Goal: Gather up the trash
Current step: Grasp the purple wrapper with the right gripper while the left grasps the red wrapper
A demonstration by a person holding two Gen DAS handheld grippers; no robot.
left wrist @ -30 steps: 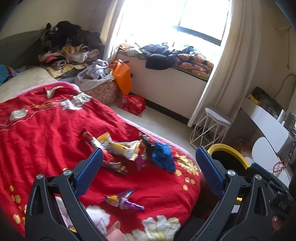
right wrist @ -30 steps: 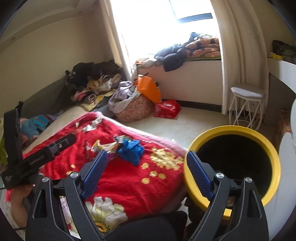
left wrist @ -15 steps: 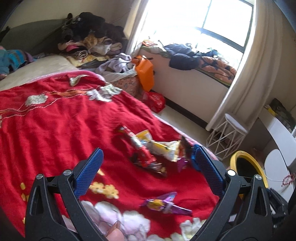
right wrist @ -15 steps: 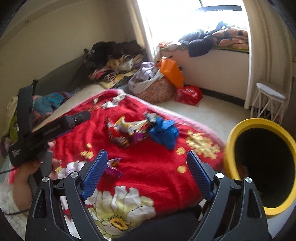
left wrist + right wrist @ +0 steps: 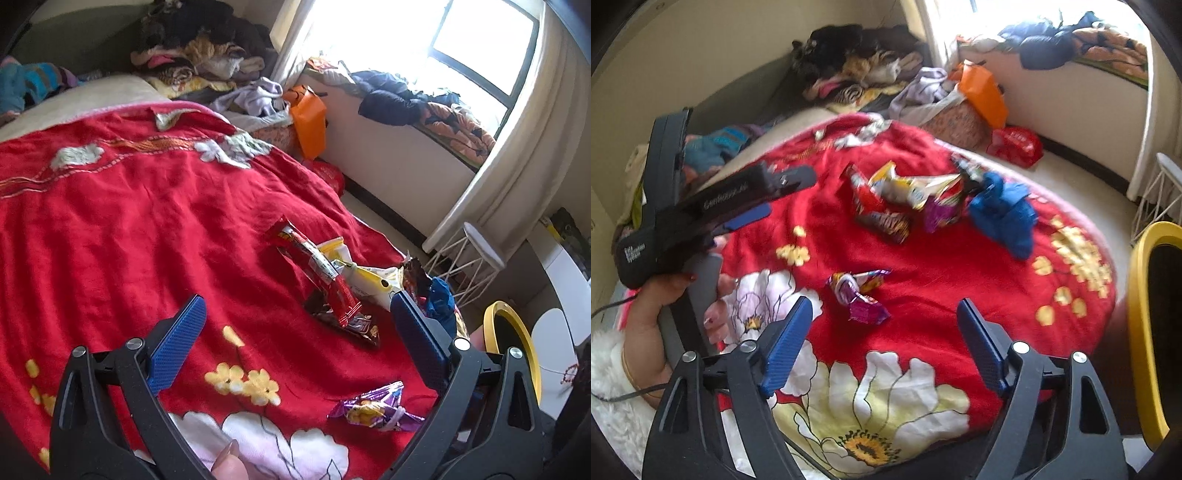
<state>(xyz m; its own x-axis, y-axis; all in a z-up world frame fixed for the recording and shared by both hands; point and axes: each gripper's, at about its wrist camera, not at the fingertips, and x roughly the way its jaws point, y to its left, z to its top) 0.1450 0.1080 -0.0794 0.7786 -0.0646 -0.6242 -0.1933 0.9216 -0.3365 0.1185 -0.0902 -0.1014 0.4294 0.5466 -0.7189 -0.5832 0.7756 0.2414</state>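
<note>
Snack wrappers lie on the red flowered blanket (image 5: 110, 229). A purple wrapper (image 5: 858, 293) sits just ahead of my right gripper (image 5: 884, 304), whose jaws are closing with nothing pressed between them. Farther on is a heap: a red wrapper (image 5: 864, 192), a yellow-white one (image 5: 908, 188) and a crumpled blue piece (image 5: 1001, 214). My left gripper (image 5: 295, 306) is open above the blanket, with the red wrapper (image 5: 317, 273) just beyond its tips and the purple wrapper (image 5: 376, 408) low on its right. The yellow bin (image 5: 1137, 295) stands off the bed's right edge.
A hand (image 5: 661, 306) holds the left gripper (image 5: 746, 221) at the bed's left. Beyond the bed are a clothes pile (image 5: 207, 59), an orange bag (image 5: 308, 122), a red bag (image 5: 1015, 146) and a white stool (image 5: 476, 254). A window ledge (image 5: 388, 155) carries more clothes.
Both views have dropped closer to the blanket. The right gripper swung left from the yellow bin toward the wrappers and its jaws narrowed. The left gripper shifted left over the bed.
</note>
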